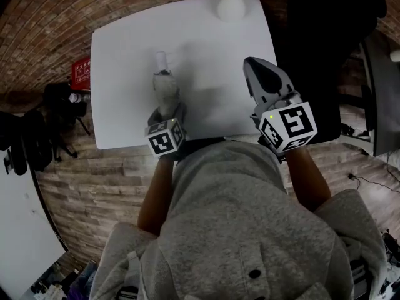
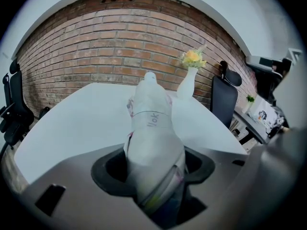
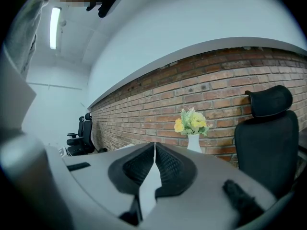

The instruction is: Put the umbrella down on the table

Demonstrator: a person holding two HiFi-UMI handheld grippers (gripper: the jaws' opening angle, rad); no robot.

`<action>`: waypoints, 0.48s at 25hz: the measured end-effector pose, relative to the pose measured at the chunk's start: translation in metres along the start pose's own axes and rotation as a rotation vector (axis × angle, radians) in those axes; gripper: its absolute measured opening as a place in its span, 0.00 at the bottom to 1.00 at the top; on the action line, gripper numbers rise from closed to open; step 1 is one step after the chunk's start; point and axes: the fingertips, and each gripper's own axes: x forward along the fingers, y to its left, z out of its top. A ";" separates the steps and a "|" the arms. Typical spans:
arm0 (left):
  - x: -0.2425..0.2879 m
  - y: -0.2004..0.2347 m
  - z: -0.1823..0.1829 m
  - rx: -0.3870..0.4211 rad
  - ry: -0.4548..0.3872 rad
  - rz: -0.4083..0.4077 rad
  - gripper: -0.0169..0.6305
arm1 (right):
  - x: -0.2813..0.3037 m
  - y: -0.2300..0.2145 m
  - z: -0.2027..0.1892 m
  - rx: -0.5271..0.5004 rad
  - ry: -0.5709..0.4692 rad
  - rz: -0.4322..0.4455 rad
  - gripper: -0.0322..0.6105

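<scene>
A folded pale-grey umbrella (image 1: 164, 85) in its sleeve sticks out forward from my left gripper (image 1: 167, 109), which is shut on it near the table's front edge. In the left gripper view the umbrella (image 2: 152, 128) fills the gap between the jaws of that gripper (image 2: 154, 170), and its far end slants down over the white table (image 2: 81, 114). Whether that end touches the tabletop I cannot tell. My right gripper (image 1: 254, 62) hovers over the table's right side, away from the umbrella. Its jaws (image 3: 154, 146) are shut with nothing between them.
A white vase with yellow flowers (image 1: 230, 4) stands at the table's (image 1: 125, 49) far edge. A black office chair (image 1: 328, 36) is beside the table's right side. Dark bags and a red object (image 1: 80, 72) lie on the floor to the left.
</scene>
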 end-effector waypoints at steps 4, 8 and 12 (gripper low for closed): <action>0.005 0.002 -0.002 0.008 0.029 0.006 0.43 | 0.001 -0.003 0.002 0.007 -0.003 -0.007 0.09; 0.012 0.006 -0.003 0.017 0.047 0.007 0.43 | 0.001 -0.008 0.002 0.014 -0.005 -0.020 0.09; 0.020 0.010 -0.012 0.000 0.090 0.000 0.43 | 0.003 -0.013 0.001 0.014 -0.003 -0.034 0.09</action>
